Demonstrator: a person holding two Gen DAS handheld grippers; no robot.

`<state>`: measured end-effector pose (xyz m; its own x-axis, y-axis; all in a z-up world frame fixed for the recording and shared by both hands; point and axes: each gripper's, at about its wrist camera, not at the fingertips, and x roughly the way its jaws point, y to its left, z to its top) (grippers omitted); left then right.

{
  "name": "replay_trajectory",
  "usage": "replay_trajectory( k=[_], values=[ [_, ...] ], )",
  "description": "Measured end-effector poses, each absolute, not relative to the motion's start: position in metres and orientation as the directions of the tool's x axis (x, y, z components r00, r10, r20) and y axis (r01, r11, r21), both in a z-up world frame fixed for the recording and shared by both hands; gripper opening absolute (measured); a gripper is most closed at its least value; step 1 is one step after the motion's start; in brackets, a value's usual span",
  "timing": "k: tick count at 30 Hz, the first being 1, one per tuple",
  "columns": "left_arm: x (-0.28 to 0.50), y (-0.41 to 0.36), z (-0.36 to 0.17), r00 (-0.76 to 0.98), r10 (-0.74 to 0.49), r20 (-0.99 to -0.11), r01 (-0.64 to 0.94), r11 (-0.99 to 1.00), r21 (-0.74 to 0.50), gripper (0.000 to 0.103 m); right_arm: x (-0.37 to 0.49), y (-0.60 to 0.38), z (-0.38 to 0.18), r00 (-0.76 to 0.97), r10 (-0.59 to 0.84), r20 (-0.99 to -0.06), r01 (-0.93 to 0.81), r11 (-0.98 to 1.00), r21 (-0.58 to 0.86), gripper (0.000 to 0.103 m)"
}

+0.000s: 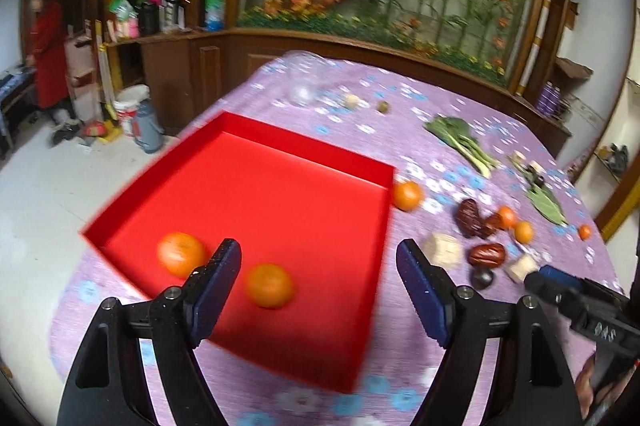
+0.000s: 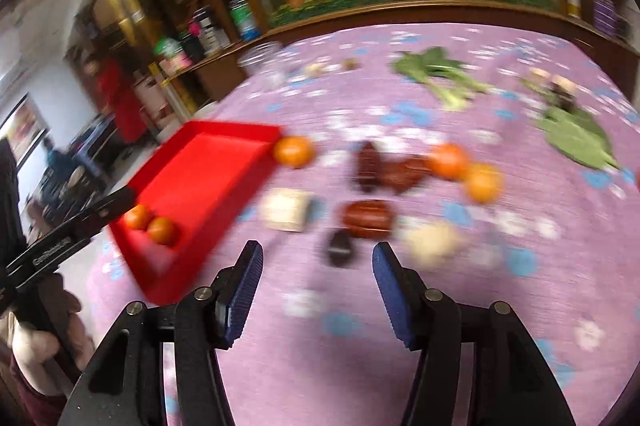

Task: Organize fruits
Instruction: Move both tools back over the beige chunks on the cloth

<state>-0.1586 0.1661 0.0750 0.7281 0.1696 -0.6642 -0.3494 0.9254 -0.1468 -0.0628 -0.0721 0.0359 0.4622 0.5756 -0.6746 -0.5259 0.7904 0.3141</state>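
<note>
Grippers are both wide apart and hold nothing. The left gripper [image 1: 319, 262] hangs over the near part of the red tray [image 1: 320, 162], and the right gripper [image 2: 317, 264] is above the purple flowered tablecloth [image 2: 320, 354], to the right of the tray.

Inside the tray, two oranges [image 1: 269, 285] [image 1: 181, 253] lie just beside each other at the near left side. Near the right gripper there is a small dark fruit [image 2: 340, 248], then a red date [image 2: 368, 219] and a pale cube [image 2: 286, 209].

Farther, a third orange [image 1: 407, 195] is touching the far right corner of the tray from outside. Two more oranges [image 2: 449, 161] [image 2: 483, 183] are touching, beside more dark red dates [image 2: 386, 168].

At the far side lie leafy greens [image 1: 460, 140], blurred in the right wrist view.
</note>
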Motion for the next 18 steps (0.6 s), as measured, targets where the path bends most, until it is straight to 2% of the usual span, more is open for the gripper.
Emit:
replay_trajectory(
  k=[4,9,13,18],
  values=[
    [-0.142,0.141,0.064,0.717,0.076,-0.693,-0.275,0.944,-0.181,0.079,-0.048,-0.113,0.029,0.499,0.535,-0.682,-0.451,0.832,0.323,0.062],
    [-0.120,0.114,0.053,0.701,0.005,-0.713,-0.196,0.963,-0.187,0.079,-0.043,-0.117,0.022,0.474,0.557,-0.682,-0.456,0.818,0.350,0.062],
    [-0.102,0.101,0.046,0.685,0.014,-0.729,-0.169,0.976,-0.140,0.079,-0.043,-0.103,0.020,0.466,0.566,-0.680,-0.481,0.807,0.343,0.062],
    [-0.083,0.096,0.039,0.671,0.024,-0.741,-0.156,0.982,-0.109,0.076,-0.038,-0.095,0.018,0.507,0.500,-0.702,-0.481,0.840,0.251,0.062]
  ],
)
